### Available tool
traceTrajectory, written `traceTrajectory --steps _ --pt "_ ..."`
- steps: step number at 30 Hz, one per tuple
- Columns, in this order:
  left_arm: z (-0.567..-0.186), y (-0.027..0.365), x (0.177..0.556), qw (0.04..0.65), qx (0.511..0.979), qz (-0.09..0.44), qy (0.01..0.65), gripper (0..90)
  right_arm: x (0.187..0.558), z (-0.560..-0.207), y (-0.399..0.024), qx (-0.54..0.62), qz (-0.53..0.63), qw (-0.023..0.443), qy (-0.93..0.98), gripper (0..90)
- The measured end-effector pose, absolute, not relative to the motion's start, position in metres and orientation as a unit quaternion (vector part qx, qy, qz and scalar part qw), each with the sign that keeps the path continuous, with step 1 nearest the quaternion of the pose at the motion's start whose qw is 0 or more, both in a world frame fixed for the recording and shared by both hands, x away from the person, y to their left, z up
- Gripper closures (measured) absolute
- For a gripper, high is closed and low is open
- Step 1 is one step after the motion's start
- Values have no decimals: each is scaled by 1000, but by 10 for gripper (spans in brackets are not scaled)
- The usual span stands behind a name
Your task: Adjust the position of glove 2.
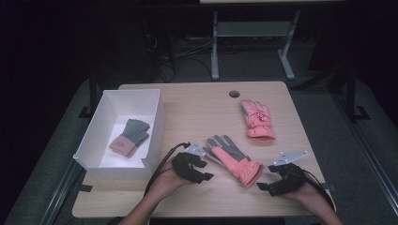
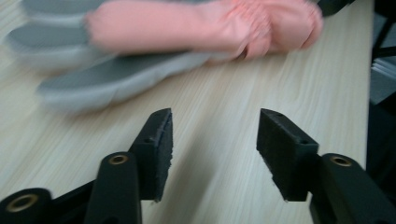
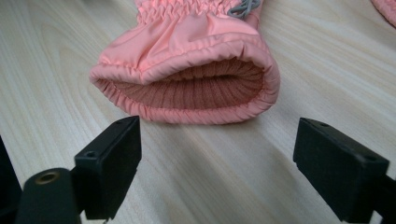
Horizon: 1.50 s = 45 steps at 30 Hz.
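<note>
Flanking the pink-and-grey glove (image 1: pixel 233 160) at lower centre of the high view, I have both sets of fingers apart, nothing clamped: left gripper (image 1: pixel 199 169) beside its grey fingertips, right gripper (image 1: pixel 267 183) facing the open cuff. Best bet: pinch one cuff lip, not both layers, lift clear. Open surface (image 1: pixel 197 108) lies above; white box (image 1: pixel 155 124) wall at left needs clearing, second pink glove (image 1: pixel 256 120) sits upper right.

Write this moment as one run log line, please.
left tool: open, empty | right tool: open, facing cuff | pink glove: flat on table, between tools
</note>
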<state>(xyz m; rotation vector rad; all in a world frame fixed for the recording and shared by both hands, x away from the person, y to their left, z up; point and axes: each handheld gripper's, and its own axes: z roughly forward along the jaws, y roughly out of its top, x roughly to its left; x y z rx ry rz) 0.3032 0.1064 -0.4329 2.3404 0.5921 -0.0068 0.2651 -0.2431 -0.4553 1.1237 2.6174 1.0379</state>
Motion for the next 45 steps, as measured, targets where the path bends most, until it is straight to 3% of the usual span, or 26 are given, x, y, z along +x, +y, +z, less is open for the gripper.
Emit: traceTrajectory --steps 5,12,14,21,23,40,42,45 --pt "-438 122 294 356 901 26 247 226 265 -453 -246 376 338 52 861 219" --pt "-440 132 290 359 896 44 258 138 269 -451 -254 395 335 44 854 378" --pt "-441 132 289 368 890 41 265 134 272 -447 -256 402 337 45 850 451" --pt "-446 128 289 364 896 31 251 136 290 -427 -259 416 351 63 837 841" --pt "-446 126 289 365 895 32 254 137 297 -422 -258 415 357 71 834 898" --pt "-448 129 291 365 895 34 256 136 389 -402 -239 437 357 121 817 898" --pt "-448 128 291 364 895 33 257 136 402 -402 -236 447 354 118 813 826" --pt "-449 129 292 354 900 34 252 139 419 -403 -235 460 346 123 809 840"
